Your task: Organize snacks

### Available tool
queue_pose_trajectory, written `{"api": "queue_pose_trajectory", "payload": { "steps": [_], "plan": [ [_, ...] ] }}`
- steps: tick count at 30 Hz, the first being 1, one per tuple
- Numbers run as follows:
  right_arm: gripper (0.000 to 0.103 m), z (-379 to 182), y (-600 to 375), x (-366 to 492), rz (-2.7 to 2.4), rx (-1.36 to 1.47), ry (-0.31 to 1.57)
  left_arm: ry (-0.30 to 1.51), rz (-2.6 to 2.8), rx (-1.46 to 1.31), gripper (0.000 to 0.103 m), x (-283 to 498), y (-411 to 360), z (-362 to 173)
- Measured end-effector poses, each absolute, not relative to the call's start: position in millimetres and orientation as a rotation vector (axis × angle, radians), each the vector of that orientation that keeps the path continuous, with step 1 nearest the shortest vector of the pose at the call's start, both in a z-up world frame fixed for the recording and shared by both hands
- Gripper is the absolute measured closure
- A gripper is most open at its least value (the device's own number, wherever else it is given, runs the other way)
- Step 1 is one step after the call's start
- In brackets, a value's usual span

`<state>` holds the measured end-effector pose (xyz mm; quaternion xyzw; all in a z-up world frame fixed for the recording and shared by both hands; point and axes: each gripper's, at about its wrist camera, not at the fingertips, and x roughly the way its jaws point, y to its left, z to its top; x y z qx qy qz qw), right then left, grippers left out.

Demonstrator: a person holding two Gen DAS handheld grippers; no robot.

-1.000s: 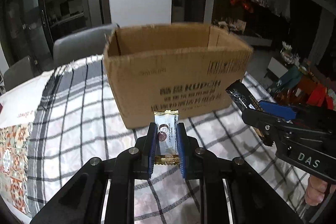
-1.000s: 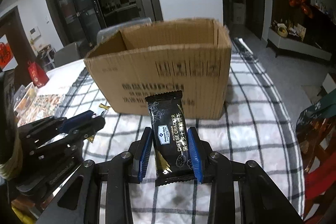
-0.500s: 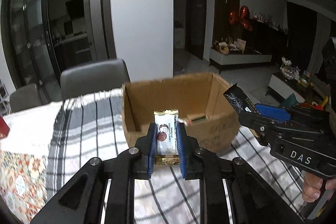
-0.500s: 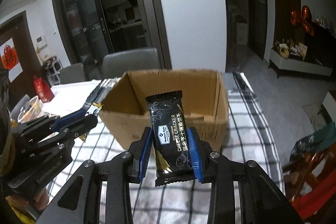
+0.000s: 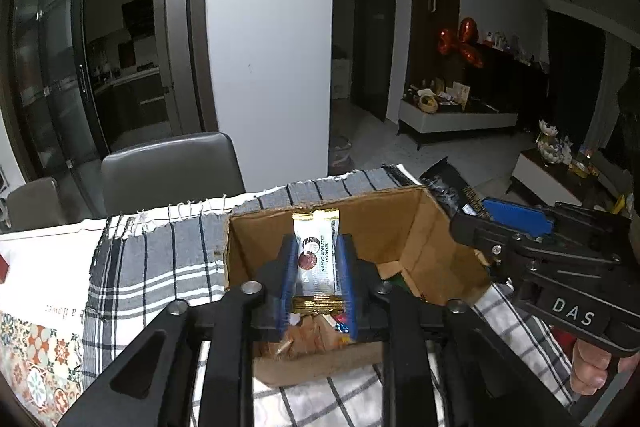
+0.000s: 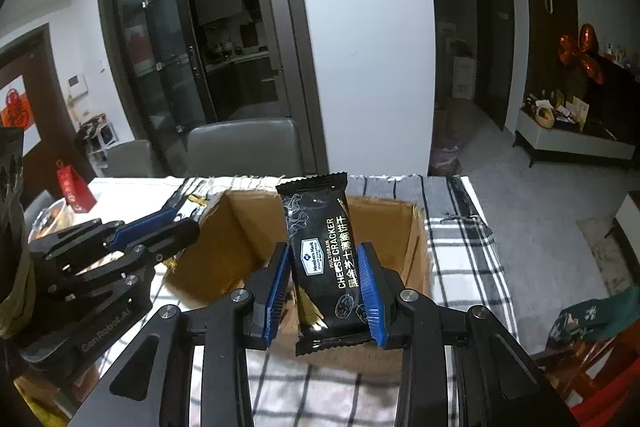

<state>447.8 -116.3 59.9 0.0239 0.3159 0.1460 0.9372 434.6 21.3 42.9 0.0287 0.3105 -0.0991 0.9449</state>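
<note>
An open cardboard box (image 5: 400,227) (image 6: 240,239) stands on a checked tablecloth. My left gripper (image 5: 317,267) is shut on a white coconut candy packet (image 5: 316,255) with gold ends and holds it upright above the box opening. My right gripper (image 6: 324,279) is shut on a black cheese cracker packet (image 6: 324,259), also upright above the box. Each gripper shows in the other's view: the right one (image 5: 460,207) at the box's right wall, the left one (image 6: 176,223) at its left wall. Several small snacks (image 5: 336,323) lie inside the box.
The checked tablecloth (image 5: 152,267) (image 6: 460,235) covers the table under the box. Grey chairs (image 5: 172,167) stand behind the table. A red bag (image 6: 74,187) and a patterned mat (image 5: 36,355) lie at the left. A low cabinet (image 6: 572,139) stands at the far right.
Both grippers have risen and moved forward with their packets, from in front of the box's side wall to above its open top. The box interior has come into view.
</note>
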Motion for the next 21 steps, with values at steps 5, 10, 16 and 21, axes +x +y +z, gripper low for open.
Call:
{"api": "queue_pose_trajectory", "payload": {
  "steps": [5,10,16,21],
  "plan": [
    [0.054,49.0,-126.2,455.1,0.261,0.085,0.680,0.629,-0.175,0.054,0.053,433.7,22.5,37.7],
    [0.054,39.2,-129.8,433.0,0.252,0.068,0.684,0.598,-0.142,0.086,0.044,406.0,22.8,37.5],
    [0.044,46.3,-131.3,388.9,0.227,0.037,0.623,0.566,-0.109,0.089,0.040,366.7,27.4,47.7],
    [0.036,58.5,-133.2,345.5,0.212,0.021,0.571,0.532,-0.088,0.082,0.034,325.5,31.1,58.2]
  ]
}}
